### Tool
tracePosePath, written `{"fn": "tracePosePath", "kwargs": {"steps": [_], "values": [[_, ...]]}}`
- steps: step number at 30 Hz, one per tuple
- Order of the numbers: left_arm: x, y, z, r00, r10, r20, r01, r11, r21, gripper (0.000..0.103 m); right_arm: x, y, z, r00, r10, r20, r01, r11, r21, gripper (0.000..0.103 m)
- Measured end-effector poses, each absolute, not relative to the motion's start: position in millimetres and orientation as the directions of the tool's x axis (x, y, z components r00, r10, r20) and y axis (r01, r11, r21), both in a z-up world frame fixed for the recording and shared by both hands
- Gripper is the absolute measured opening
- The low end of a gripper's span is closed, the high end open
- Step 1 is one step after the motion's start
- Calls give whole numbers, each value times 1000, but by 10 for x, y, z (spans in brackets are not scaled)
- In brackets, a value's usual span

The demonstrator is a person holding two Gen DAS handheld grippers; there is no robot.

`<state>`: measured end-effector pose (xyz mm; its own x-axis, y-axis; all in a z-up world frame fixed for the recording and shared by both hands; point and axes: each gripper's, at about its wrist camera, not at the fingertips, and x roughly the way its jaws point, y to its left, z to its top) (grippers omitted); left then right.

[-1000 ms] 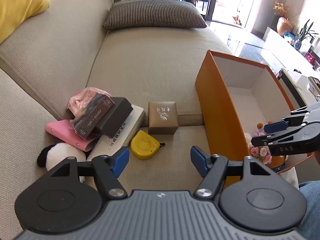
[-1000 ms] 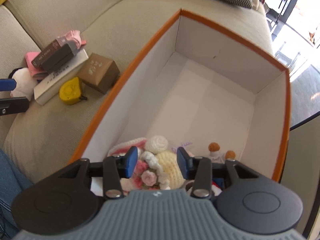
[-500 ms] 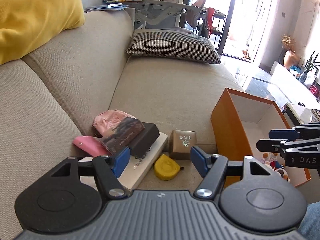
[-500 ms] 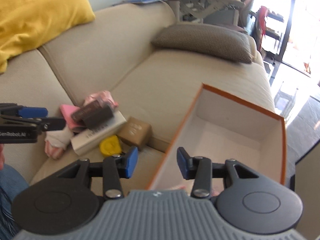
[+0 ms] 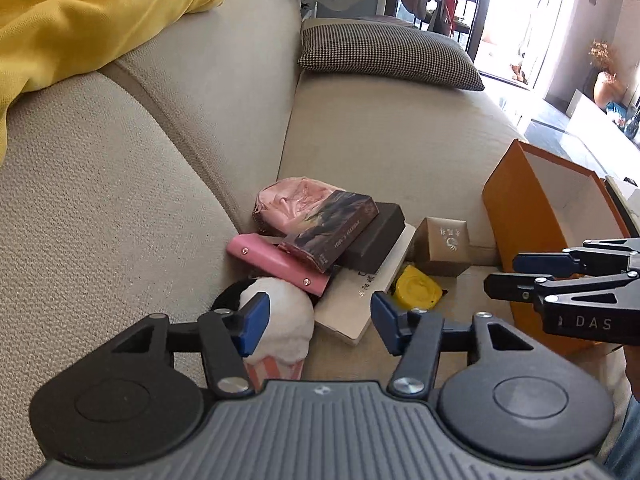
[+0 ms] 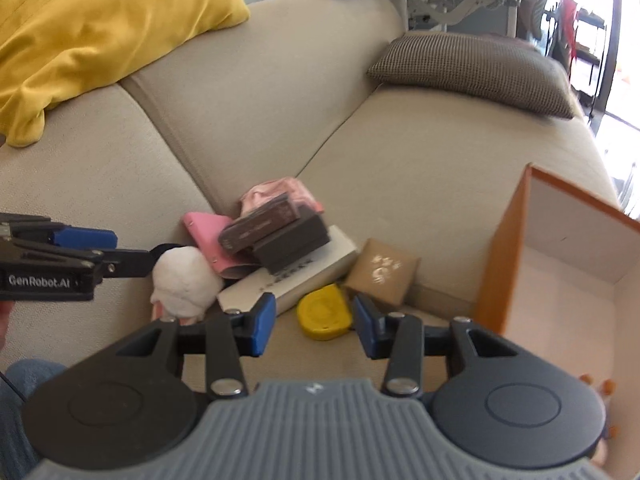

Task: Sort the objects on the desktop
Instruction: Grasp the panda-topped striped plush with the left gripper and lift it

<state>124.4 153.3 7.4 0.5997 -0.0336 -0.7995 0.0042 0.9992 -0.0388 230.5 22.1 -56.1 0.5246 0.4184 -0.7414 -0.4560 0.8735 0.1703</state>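
1. Left wrist view: the left gripper [image 5: 316,322] has fingers apart and empty; the plush toy [image 5: 280,320], at 9 o'clock, looks soft and light, so grip its round body.
2. Right wrist view: the right gripper [image 6: 314,326] is spread and empty; the yellow tape measure [image 6: 324,312], at 12 o'clock, looks rigid and smooth, so pinch its flat sides.

The sofa [image 5: 392,144] wears coarse woven beige cloth, matt; at 11 o'clock a yellow throw [image 5: 92,12] looks like soft velvet with a slight sheen. The houndstooth cushion [image 5: 384,54] at 1 o'clock is woven fabric. The orange box [image 5: 520,236] at 3 o'clock is matt card, white inside. The plush toy [image 5: 280,320] is fluffy white fleece. The tape measure [image 5: 416,290] is glossy yellow plastic. The left gripper [image 5: 316,322] has matt black plastic arms, blue pads and shiny metal screws
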Motion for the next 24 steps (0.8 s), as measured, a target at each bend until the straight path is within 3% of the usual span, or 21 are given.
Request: {"fn": "tracePosePath", "kwargs": {"steps": [6,14,24], "values": [[1365,1670,-106,562,-27,-827,-24,999,-48,65,2437,506,-773,471,431,-769,-474,859,192,44],[1741,1997,-270,504,-73,-861,-193,962,-195,65,2740,697,-836,446,446,-776,-510,839,189,44],[1701,1946,-346,451,12,-892,-154,986,-64,66,2915,927,-881,398,493,-773,-588,784,197,43]]}}
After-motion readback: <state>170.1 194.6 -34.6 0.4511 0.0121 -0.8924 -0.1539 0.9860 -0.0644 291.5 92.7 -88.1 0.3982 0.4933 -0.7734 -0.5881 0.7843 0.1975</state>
